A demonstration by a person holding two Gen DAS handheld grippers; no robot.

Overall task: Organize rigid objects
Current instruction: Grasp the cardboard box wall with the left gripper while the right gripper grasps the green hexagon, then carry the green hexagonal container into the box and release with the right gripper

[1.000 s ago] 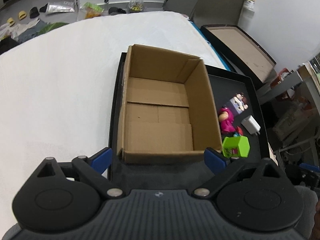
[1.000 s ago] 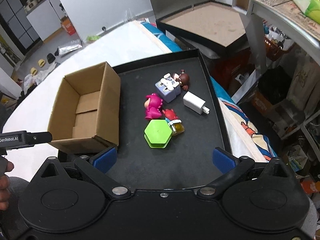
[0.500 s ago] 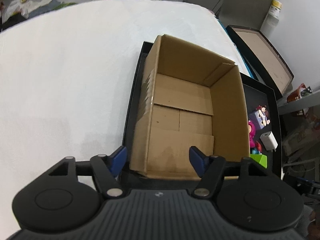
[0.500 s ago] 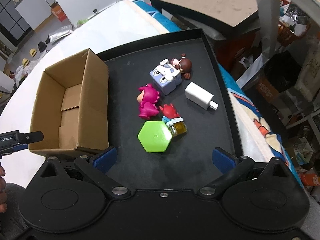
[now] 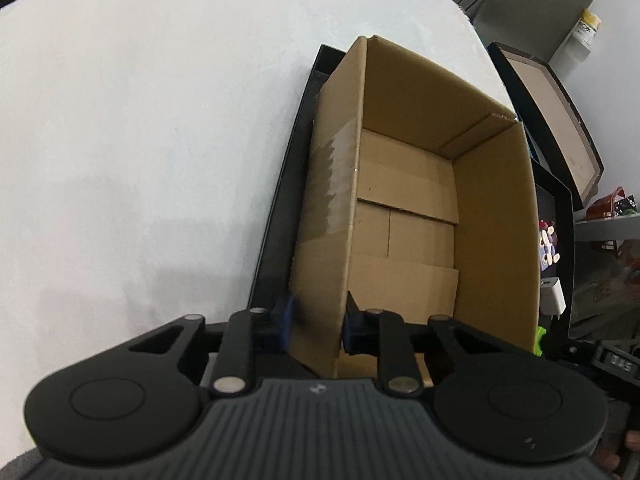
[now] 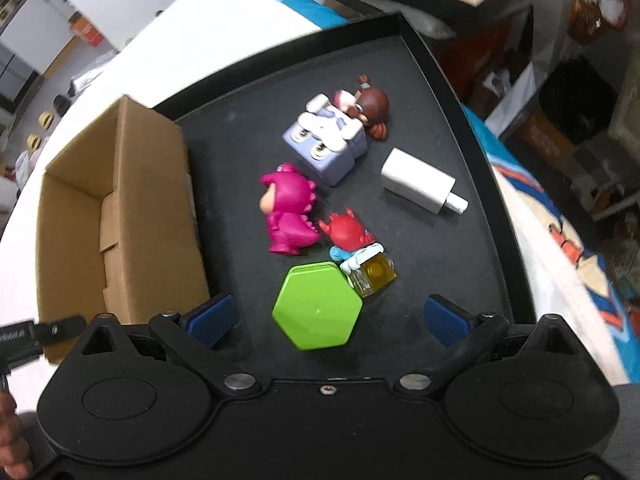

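An open, empty cardboard box [image 5: 412, 216] stands at the left of a black tray [image 6: 452, 80]. My left gripper [image 5: 318, 322] is shut on the box's near left wall, one finger outside and one inside. The box also shows in the right wrist view [image 6: 116, 208]. My right gripper [image 6: 328, 316] is open just above a green hexagonal case [image 6: 318, 312]. Beyond it lie a pink dinosaur figure [image 6: 290, 208], a red figure [image 6: 346, 232], a yellow block [image 6: 374, 276], a lilac cube toy [image 6: 326, 144], a brown-haired doll [image 6: 370, 108] and a white charger [image 6: 420, 186].
The tray sits on a white table [image 5: 140, 140]. A second black tray [image 5: 556, 108] stands beyond the box on the right. Shelves and clutter [image 6: 580, 80] lie to the right of the tray. The left gripper's body [image 6: 36, 336] shows at the box's near corner.
My left gripper moved forward and left and closed on the box's left wall. My right gripper moved down and forward toward the green case.
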